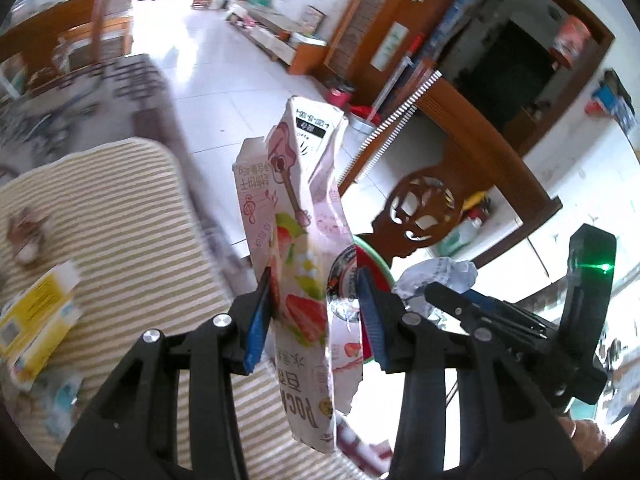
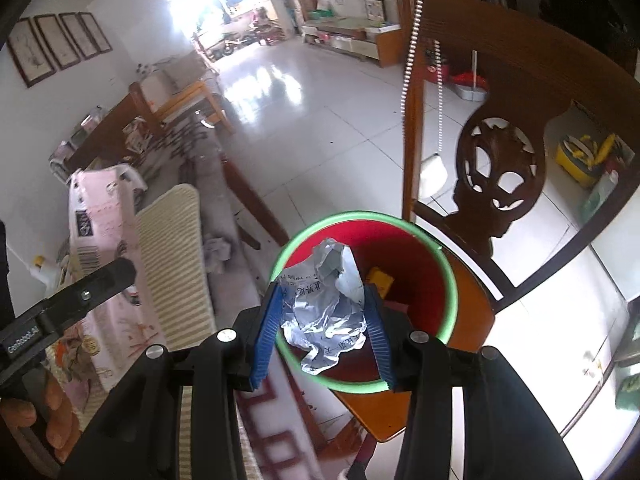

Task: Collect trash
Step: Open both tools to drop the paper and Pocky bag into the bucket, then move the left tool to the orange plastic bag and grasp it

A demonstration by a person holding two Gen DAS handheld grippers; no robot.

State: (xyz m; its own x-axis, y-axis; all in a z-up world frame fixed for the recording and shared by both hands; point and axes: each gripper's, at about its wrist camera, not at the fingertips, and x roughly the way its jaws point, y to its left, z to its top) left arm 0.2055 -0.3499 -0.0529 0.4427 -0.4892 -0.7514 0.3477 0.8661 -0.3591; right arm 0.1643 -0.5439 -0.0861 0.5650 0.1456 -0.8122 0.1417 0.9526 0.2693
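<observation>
left tongs (image 1: 316, 308): pinching flattened pink snack box (image 1: 296, 216), near bin
right tongs (image 2: 326, 320): pinching crumpled paper (image 2: 326, 304), over red bin (image 2: 416, 256) on chair seat
done: yellow scrap already in bin
left: drop both; yellow boxes (image 1: 36, 320) on table (image 1: 132, 216)

Left gripper (image 1: 316, 308): tilted steeply down, blue pads (image 1: 256, 320) clamped on a carton (image 1: 298, 216).
Right gripper (image 2: 324, 320): tilted steeply down, blue pads (image 2: 267, 328) pinching crumpled paper (image 2: 324, 308).
Left hand (image 2: 38, 420): fingers wrapped round the handle, seen at the right camera's edge.
Spacing: grippers side by side, close.
</observation>
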